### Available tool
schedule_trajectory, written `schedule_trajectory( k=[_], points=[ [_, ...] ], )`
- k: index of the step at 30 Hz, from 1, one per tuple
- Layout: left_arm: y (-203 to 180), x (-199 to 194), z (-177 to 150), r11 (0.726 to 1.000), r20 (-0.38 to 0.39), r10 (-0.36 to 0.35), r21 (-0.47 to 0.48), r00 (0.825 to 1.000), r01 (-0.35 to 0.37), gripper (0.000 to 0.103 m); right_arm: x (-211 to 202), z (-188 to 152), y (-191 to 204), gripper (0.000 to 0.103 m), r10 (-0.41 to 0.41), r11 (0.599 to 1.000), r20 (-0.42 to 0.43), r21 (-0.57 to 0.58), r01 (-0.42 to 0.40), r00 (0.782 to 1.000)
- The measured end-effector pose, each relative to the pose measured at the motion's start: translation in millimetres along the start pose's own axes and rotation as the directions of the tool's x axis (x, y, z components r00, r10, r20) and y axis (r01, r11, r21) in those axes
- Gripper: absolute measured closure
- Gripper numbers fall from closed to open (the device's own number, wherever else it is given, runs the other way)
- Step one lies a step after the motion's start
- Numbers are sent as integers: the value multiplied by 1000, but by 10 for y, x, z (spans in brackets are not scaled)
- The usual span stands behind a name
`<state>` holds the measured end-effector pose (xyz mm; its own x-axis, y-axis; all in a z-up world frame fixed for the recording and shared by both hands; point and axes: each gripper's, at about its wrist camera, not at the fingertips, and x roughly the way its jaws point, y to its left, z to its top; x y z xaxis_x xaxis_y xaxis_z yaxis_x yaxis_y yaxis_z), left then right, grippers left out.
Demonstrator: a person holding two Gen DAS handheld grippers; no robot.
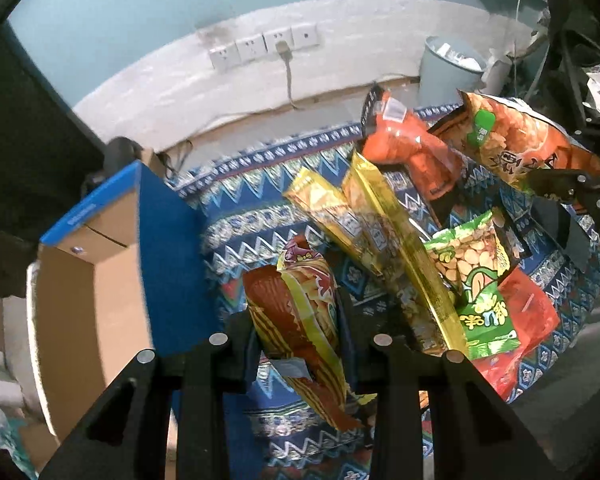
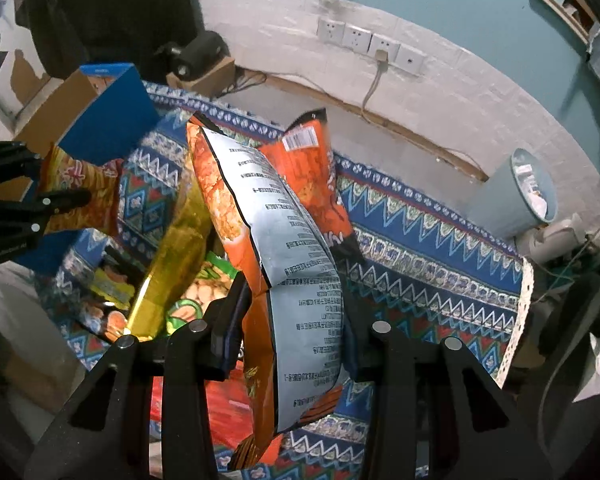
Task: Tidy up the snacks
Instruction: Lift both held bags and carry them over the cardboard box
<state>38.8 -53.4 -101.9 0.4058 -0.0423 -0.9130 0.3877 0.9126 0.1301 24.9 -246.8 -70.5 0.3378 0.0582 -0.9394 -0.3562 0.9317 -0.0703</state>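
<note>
Nearest the left camera, the left tool (image 1: 300,344) is clamped on a red-and-yellow striped snack bag (image 1: 300,320), lifted clear of the patterned table (image 1: 240,216), probably to go into the open cardboard box (image 1: 100,280) just beside it. Across the pile, the right tool (image 2: 296,320) pinches an orange chip bag (image 2: 276,248) by its lower half, raised above the gold and green packets (image 2: 180,240) that lie loose on the cloth.

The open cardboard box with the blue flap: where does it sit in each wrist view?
Left wrist view: the cardboard box fills the left side, beside the patterned cloth.
Right wrist view: the box sits upper left, at the cloth's far corner.
Shared landmark: the row of wall sockets.
</note>
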Motion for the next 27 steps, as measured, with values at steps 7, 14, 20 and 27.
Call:
schedule_trajectory(
  k=[7, 14, 20, 27],
  points=[
    [104, -297, -22, 997, 95, 76, 18, 993, -78, 70, -195, 124, 114, 64, -2, 1000, 46, 4, 1, 999],
    [284, -549, -60, 992, 167, 125, 2, 978, -127, 70, -325, 292, 312, 64, 14, 1000, 80, -12, -13, 997],
    [506, -698, -110, 986, 200, 166, -31, 966, -163, 70, -371, 460, 497, 64, 26, 999, 98, -28, -24, 995],
    [847, -800, -265, 976, 212, 217, -83, 953, -203, 70, -387, 689, 840, 64, 57, 996, 108, -68, -50, 992]
  ],
)
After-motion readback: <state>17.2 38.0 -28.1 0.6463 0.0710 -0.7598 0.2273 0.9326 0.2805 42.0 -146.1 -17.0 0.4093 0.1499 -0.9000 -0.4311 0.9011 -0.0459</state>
